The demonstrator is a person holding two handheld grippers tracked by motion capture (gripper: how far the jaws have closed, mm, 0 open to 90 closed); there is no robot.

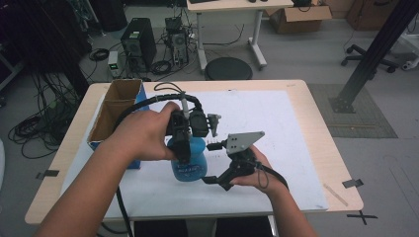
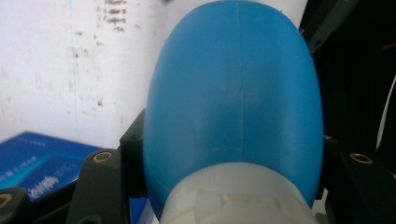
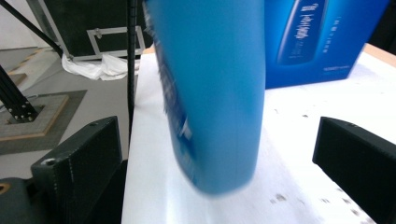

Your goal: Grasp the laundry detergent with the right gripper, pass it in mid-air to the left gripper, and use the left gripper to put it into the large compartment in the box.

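Forearms are reaching in from the near edge, each hand working a set of tongs over the white sheet (image 1: 276,123) on the bench (image 1: 316,128). Left tongs (image 1: 184,157) are coming down from above and clamping the blue bottle (image 1: 190,160) up near its white neck (image 2: 233,196), jaws pressing both sides. Right tongs (image 1: 213,180) are sitting low beside the bottle's base, jaws gaping wide with the bottle (image 3: 210,93) between them but not touching. That bottle is standing mid-bench, just beside an open blue cardboard box (image 1: 116,116) sitting at the left edge.
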